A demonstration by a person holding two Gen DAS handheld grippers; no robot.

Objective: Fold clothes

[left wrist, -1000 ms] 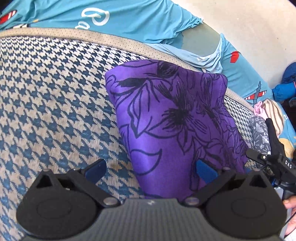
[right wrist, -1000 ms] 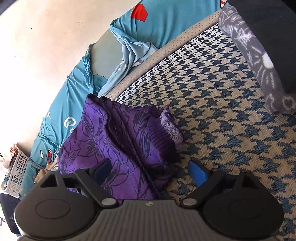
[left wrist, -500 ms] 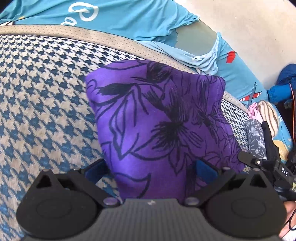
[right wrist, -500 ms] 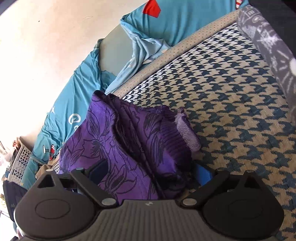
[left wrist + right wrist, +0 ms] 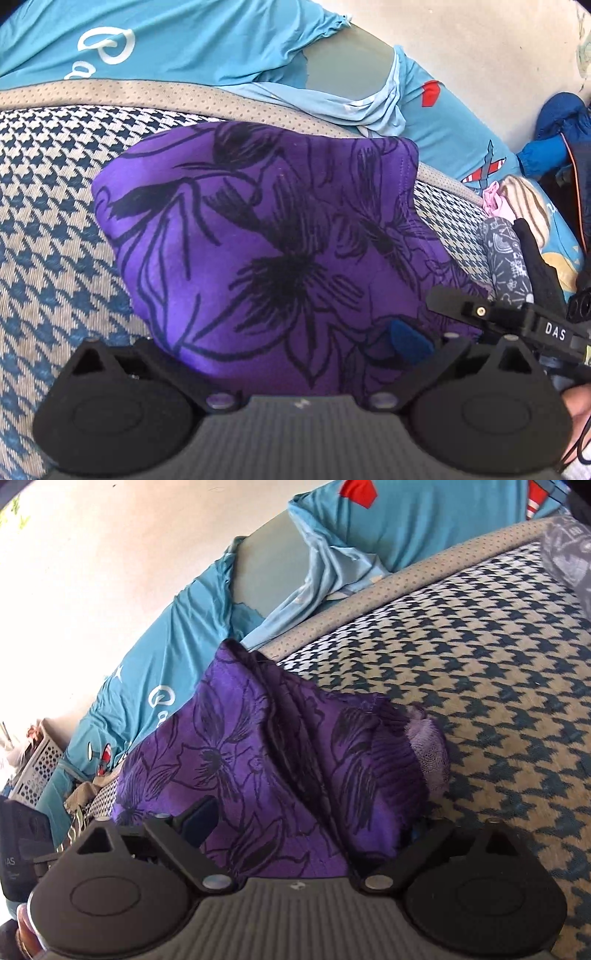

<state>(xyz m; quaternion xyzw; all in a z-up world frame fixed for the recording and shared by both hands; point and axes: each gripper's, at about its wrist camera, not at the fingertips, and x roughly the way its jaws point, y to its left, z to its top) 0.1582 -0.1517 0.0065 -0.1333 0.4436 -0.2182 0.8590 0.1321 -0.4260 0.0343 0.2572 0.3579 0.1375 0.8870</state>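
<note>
Already the purple floral garment [image 5: 266, 236] lies folded into a compact bundle on the houndstooth bed cover [image 5: 48, 206], toward its twelve-o'clock edge. Both grippers straddle it: the left gripper [image 5: 280, 343] and right gripper [image 5: 306, 823] stand spread wide, with cloth between the jaws but no clamp showing. Likely a final fold or lift remains. A pale inner layer peeks out at three o'clock.

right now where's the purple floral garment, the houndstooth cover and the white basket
purple floral garment [image 5: 258, 236], left wrist view, centre of the printed face
houndstooth cover [image 5: 498, 686], right wrist view, bare patch
white basket [image 5: 35, 771], right wrist view, perforated wall
</note>
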